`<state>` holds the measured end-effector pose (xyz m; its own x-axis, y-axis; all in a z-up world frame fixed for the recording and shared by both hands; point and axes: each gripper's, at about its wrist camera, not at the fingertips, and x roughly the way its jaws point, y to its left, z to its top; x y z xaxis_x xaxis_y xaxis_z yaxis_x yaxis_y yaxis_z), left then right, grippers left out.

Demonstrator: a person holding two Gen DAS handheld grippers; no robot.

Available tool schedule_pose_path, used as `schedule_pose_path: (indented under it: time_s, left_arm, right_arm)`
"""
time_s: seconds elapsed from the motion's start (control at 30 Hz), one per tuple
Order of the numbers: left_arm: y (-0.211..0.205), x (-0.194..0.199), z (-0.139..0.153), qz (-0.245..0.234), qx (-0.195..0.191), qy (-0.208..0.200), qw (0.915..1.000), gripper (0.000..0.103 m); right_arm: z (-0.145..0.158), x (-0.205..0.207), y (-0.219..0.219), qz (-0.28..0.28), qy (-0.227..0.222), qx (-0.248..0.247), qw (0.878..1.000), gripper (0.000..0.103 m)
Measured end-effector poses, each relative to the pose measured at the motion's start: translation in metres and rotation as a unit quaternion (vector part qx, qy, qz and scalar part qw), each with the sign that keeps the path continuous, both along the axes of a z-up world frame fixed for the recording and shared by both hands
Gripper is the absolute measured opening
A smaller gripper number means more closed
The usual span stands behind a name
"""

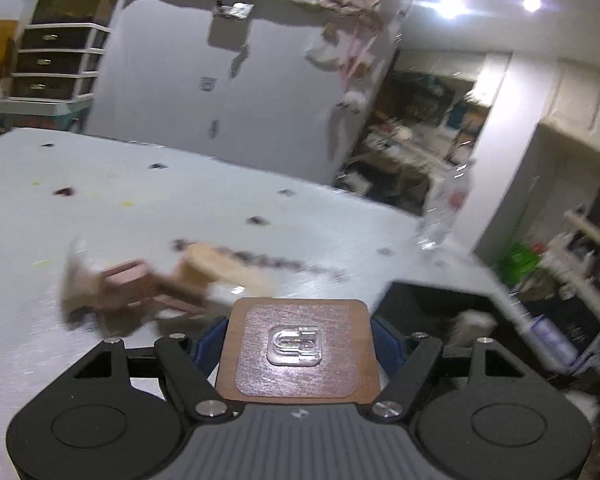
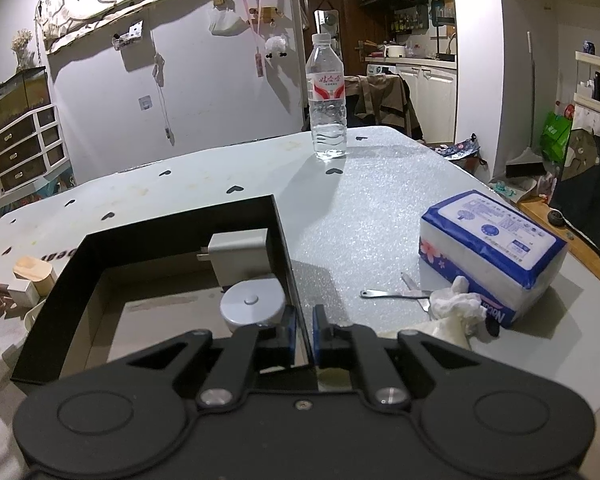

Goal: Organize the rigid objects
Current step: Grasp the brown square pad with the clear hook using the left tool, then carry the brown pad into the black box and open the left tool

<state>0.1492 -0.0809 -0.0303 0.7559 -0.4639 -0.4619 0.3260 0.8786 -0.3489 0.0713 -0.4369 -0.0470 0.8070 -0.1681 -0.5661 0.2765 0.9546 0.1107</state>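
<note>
In the left wrist view my left gripper (image 1: 300, 334) is shut on a brown square board (image 1: 300, 376) with a clear plastic hook (image 1: 294, 346) on its face. Blue pads press both of the board's side edges, and it is lifted off the table. My right gripper (image 2: 305, 332) is shut on the right wall of an open black box (image 2: 282, 240). Inside the box lie a grey charger block (image 2: 240, 254) and a round silver disc (image 2: 252, 306). The same box (image 1: 420, 300) shows in the left wrist view, just right of the board.
Blurred wooden and pink pieces (image 1: 148, 280) lie on the white table (image 1: 140, 200) left of the box, with a wooden block (image 2: 34, 274) among them. A water bottle (image 2: 326, 96) stands at the far edge. A tissue pack (image 2: 488, 248), metal tweezers (image 2: 396, 294) and a crumpled tissue (image 2: 456, 304) lie right.
</note>
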Motion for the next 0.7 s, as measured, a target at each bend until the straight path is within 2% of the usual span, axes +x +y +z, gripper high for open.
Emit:
schedule_pose_path:
  time_s: [0.23, 0.47, 0.63, 0.7]
  left_arm:
    - [-0.058, 0.0, 0.025, -0.075, -0.022, 0.014, 0.9969, 0.075]
    - [-0.127, 0.009, 0.025, -0.136, -0.039, 0.092, 0.9857, 0.075]
    - [-0.169, 0.016, 0.016, -0.143, -0.034, 0.123, 0.9815, 0.075]
    - [-0.181, 0.023, 0.009, -0.136, -0.037, 0.147, 0.979, 0.075]
  right_arm:
    - [0.0, 0.0, -0.001, 0.009, -0.001, -0.002, 1.0, 0.008]
    - [0.0, -0.001, -0.005, 0.028, -0.002, -0.001, 1.0, 0.007]
    - [-0.001, -0.002, -0.01, 0.038, -0.007, 0.011, 0.999, 0.006]
    - [-0.001, -0.002, -0.013, 0.041, -0.009, 0.018, 0.999, 0.006]
